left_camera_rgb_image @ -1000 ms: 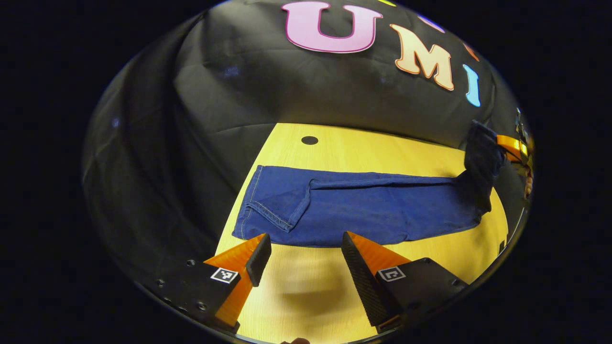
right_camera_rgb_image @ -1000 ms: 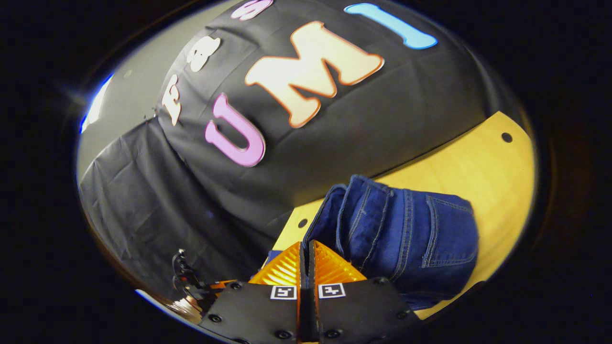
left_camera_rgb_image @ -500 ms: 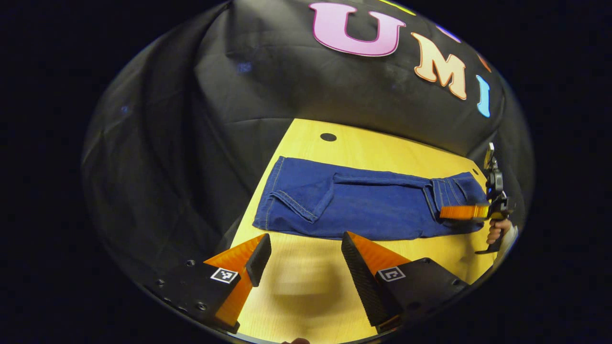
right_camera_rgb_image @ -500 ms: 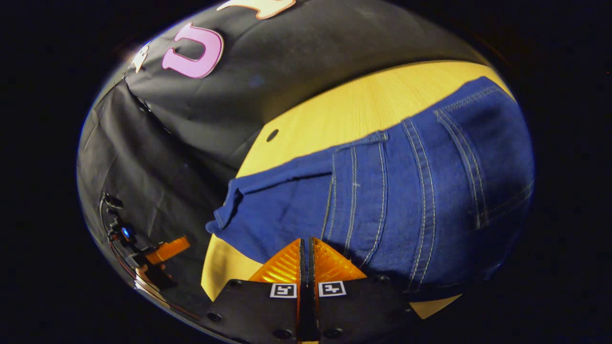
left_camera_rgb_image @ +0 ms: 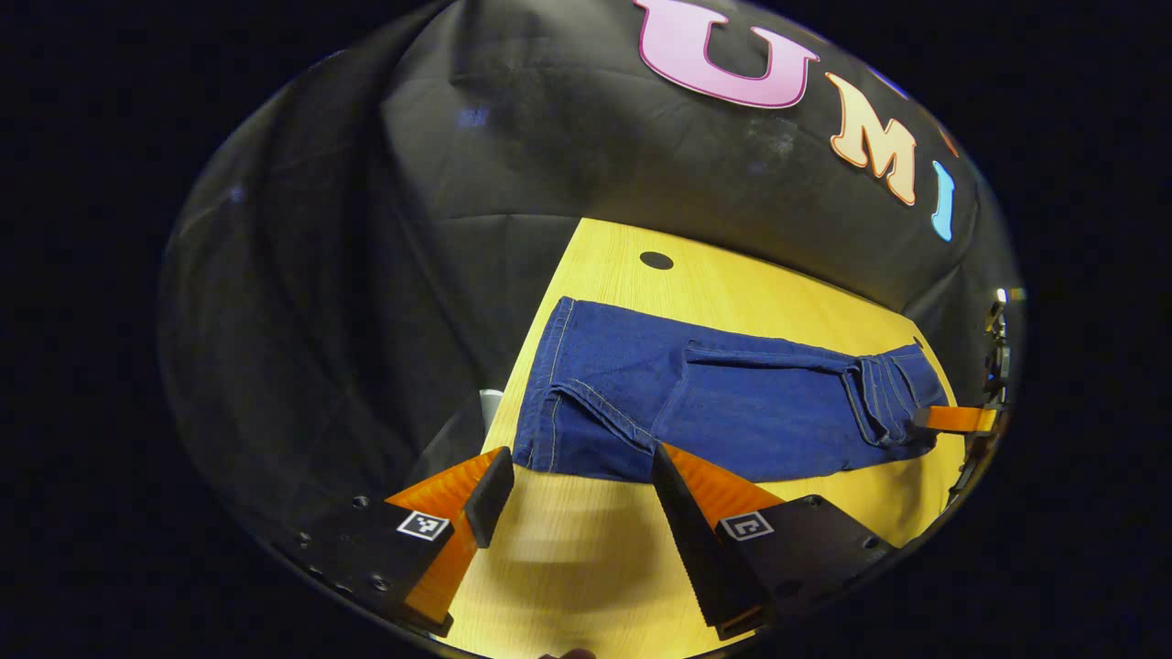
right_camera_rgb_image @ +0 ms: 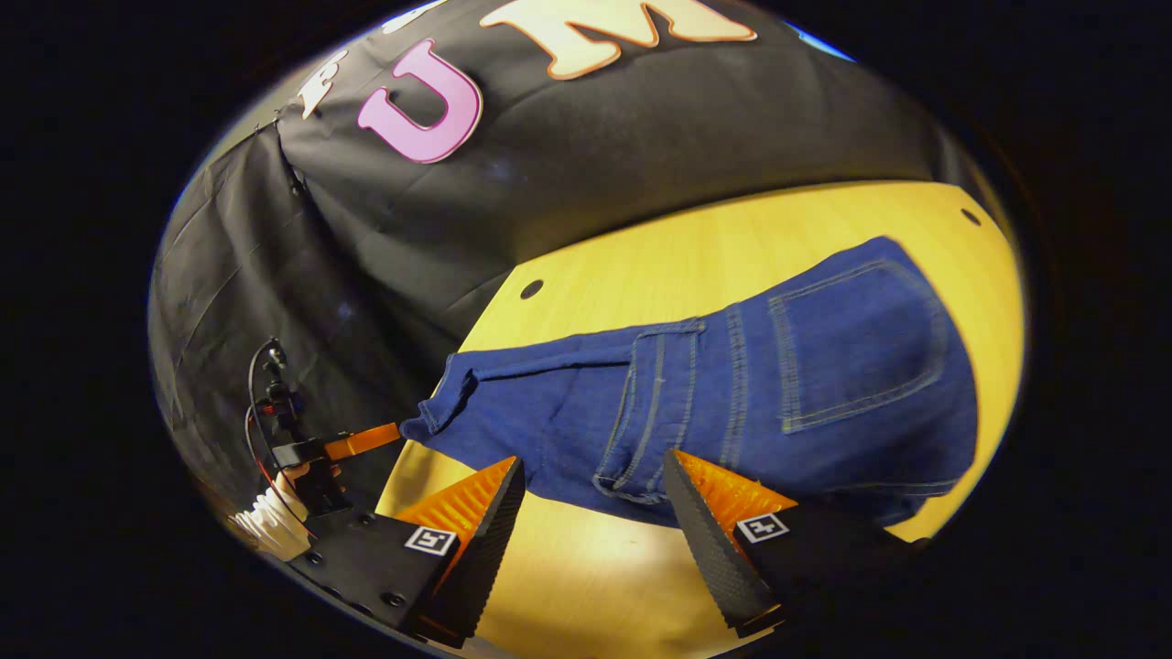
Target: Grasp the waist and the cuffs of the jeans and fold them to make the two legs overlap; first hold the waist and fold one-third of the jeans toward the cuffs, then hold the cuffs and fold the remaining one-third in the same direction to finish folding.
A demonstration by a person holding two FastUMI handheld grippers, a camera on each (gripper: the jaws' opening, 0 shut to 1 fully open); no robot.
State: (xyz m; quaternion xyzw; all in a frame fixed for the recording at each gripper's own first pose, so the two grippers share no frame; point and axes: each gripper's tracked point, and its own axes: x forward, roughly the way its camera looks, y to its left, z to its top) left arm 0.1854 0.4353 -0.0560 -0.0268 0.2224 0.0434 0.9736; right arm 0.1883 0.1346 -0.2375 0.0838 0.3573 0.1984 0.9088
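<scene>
Dark blue jeans (left_camera_rgb_image: 751,412) lie flat on the yellow wooden table (left_camera_rgb_image: 586,567), legs overlapped. The cuffs (left_camera_rgb_image: 549,384) are at the left end, just beyond my left gripper (left_camera_rgb_image: 577,467), which stands open above bare wood at the cloth's near edge. At the right end the waist (left_camera_rgb_image: 888,394) is folded back over the legs. In the right gripper view the folded waist part (right_camera_rgb_image: 824,384) shows its back pocket. My right gripper (right_camera_rgb_image: 593,471) is open, with the waistband edge (right_camera_rgb_image: 632,458) just past its fingertips and nothing between them.
Small dark holes mark the tabletop (left_camera_rgb_image: 656,260) (right_camera_rgb_image: 531,289) (right_camera_rgb_image: 970,216). The booth's black cloth wall rises right behind the table's far edge. The other gripper (left_camera_rgb_image: 952,418) sits at the waist end; a hand (right_camera_rgb_image: 275,522) holds the one at the cuff end (right_camera_rgb_image: 357,442).
My right gripper carried the waist down onto the legs, then opened and let it go. My left gripper has moved closer to the cuffs and stayed open.
</scene>
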